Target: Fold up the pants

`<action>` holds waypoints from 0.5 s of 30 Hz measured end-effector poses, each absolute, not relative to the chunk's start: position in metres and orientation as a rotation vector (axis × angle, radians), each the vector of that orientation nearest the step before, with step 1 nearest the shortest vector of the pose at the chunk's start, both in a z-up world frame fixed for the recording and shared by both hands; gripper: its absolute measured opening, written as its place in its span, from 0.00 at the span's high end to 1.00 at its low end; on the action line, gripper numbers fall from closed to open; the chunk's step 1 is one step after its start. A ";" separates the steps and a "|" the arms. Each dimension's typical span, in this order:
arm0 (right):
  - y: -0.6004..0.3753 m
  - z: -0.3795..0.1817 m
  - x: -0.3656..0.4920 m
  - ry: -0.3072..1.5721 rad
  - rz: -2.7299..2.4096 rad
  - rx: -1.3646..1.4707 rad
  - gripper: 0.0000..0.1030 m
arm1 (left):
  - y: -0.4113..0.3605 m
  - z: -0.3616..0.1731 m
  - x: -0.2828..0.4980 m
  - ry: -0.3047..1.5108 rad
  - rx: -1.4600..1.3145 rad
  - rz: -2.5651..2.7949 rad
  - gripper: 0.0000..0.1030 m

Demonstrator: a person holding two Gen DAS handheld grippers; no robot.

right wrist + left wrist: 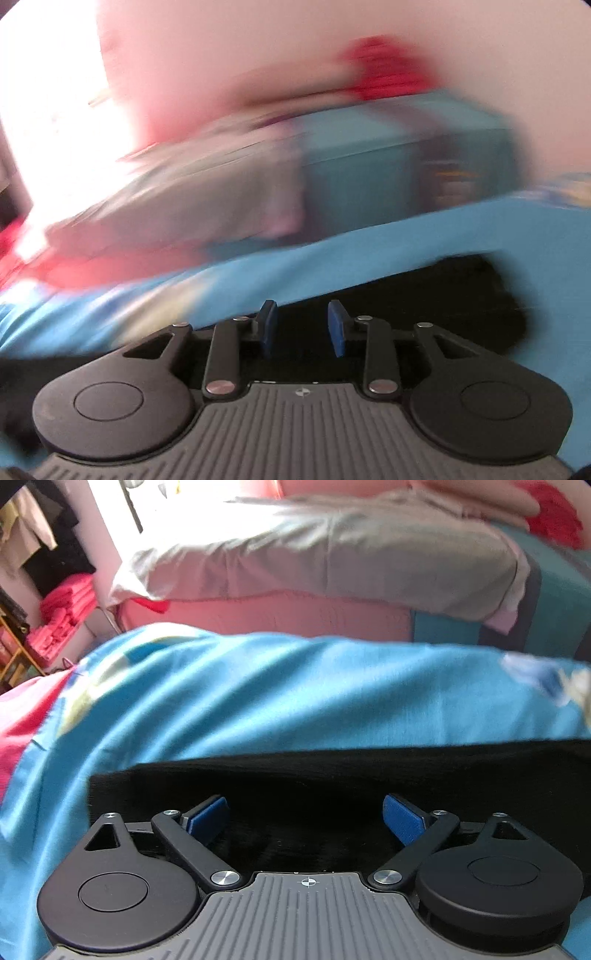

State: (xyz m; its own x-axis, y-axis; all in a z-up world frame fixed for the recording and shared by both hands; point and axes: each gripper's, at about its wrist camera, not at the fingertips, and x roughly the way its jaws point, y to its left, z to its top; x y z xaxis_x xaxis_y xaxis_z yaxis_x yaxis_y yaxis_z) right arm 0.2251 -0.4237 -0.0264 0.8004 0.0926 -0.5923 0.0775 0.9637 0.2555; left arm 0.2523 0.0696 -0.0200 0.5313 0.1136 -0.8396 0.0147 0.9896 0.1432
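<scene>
The black pants (pixel 332 771) lie flat on a light blue bed sheet (pixel 258 694), with a straight far edge. My left gripper (pixel 304 805) hovers over them with its blue pads (pixel 207 816) spread wide and nothing between them. The right wrist view is blurred. There the pants (pixel 443 295) stretch to the right across the same sheet (pixel 369 251). My right gripper (pixel 302 308) sits above their far edge with a narrow gap between its pads (pixel 338 326). Only dark cloth shows behind the gap, and no fold is pinched.
A grey-white pillow (pixel 314 565) lies on pink bedding (pixel 277 613) beyond the sheet, with a teal cushion (pixel 554 602) and red fabric (pixel 554 513) to the right. A shelf with pink-red clothes (pixel 62 616) stands at the far left.
</scene>
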 end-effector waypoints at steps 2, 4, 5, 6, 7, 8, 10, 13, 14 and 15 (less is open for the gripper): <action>-0.371 -0.030 0.222 0.693 0.233 0.189 0.54 | 0.080 -0.013 0.244 0.980 0.123 0.094 0.00; -0.325 -0.035 0.221 0.708 0.407 0.126 0.53 | 0.092 -0.011 0.240 0.970 0.117 0.133 0.00; -0.305 -0.037 0.222 0.716 0.478 0.111 0.52 | 0.102 -0.011 0.239 0.967 0.114 0.158 0.00; -0.286 -0.040 0.225 0.726 0.553 0.101 0.51 | 0.110 -0.011 0.238 0.967 0.110 0.183 0.00; -0.273 -0.043 0.227 0.733 0.594 0.097 0.48 | 0.121 -0.012 0.239 0.971 0.104 0.214 0.00; -0.267 -0.047 0.231 0.746 0.617 0.095 0.46 | 0.133 -0.016 0.240 0.980 0.099 0.247 0.00; -0.269 -0.059 0.252 0.784 0.597 0.110 0.48 | 0.150 -0.030 0.246 1.015 0.110 0.289 0.00; -0.311 -0.061 0.266 0.787 0.428 0.197 0.78 | 0.175 -0.031 0.245 1.023 -0.028 0.279 0.00; -0.331 -0.059 0.267 0.780 0.356 0.258 0.77 | 0.176 -0.028 0.245 1.026 -0.052 0.290 0.00; -0.355 -0.054 0.264 0.757 0.262 0.329 0.71 | 0.174 -0.022 0.243 1.020 -0.056 0.291 0.00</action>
State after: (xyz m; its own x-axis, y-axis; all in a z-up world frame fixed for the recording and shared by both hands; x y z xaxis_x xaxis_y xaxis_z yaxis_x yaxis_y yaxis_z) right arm 0.2643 -0.3548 -0.0543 0.6987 0.3478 -0.6252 -0.1139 0.9168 0.3827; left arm 0.2429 0.1741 -0.0223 0.4887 0.2133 -0.8460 -0.2653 0.9601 0.0888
